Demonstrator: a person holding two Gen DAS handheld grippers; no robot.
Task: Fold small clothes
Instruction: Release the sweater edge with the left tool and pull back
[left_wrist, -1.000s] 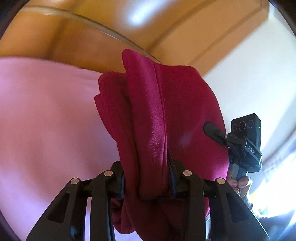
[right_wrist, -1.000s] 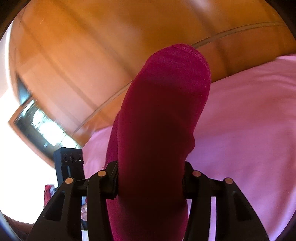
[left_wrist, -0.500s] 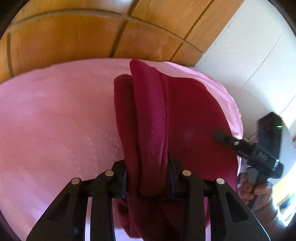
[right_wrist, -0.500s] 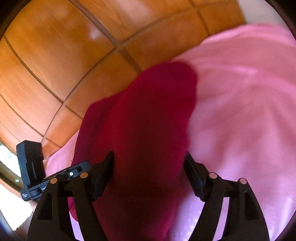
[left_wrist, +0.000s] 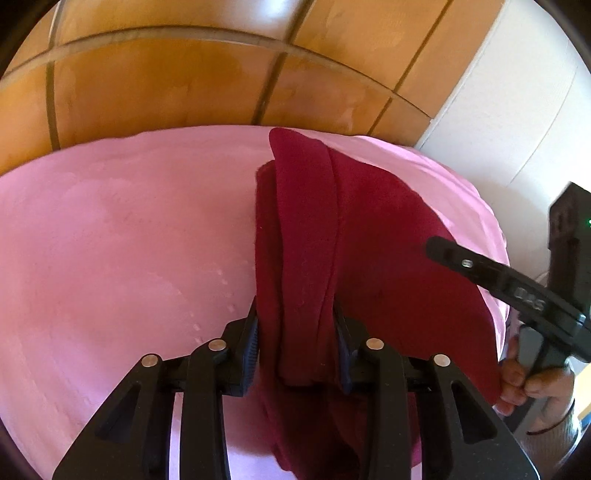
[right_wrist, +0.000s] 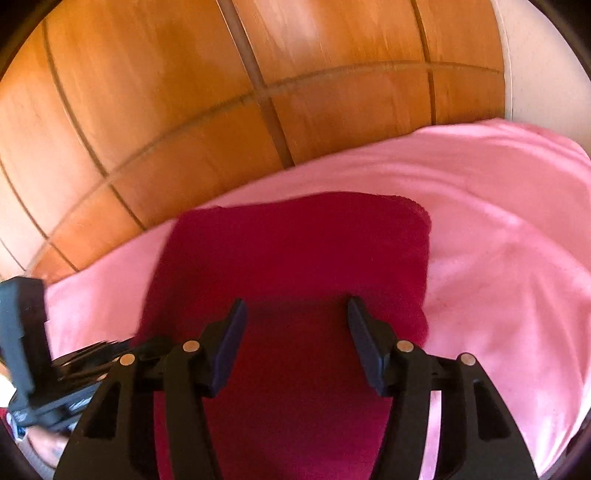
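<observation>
Nearest us, our left gripper (left_wrist: 297, 332) pinches a bunched fold of the maroon garment (left_wrist: 369, 258); our right gripper (right_wrist: 295, 332), jaws closing, spans flat cloth without pressing it; beyond, it lies on the pink sheet (left_wrist: 129, 240); next, we judge, release and smooth the fold.

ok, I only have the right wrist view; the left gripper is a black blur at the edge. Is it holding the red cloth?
Observer: Yes. The left gripper has a bunched fold of the red cloth between its fingers, pads on it, jaws opening.
Operator: Fold flat or standing?
Observer: Standing, as a ridge running away from the fingers, above the pink sheet.
Operator: Anything at the cloth's right edge there?
Observer: A person's hand, wrapped round a black handle.
</observation>
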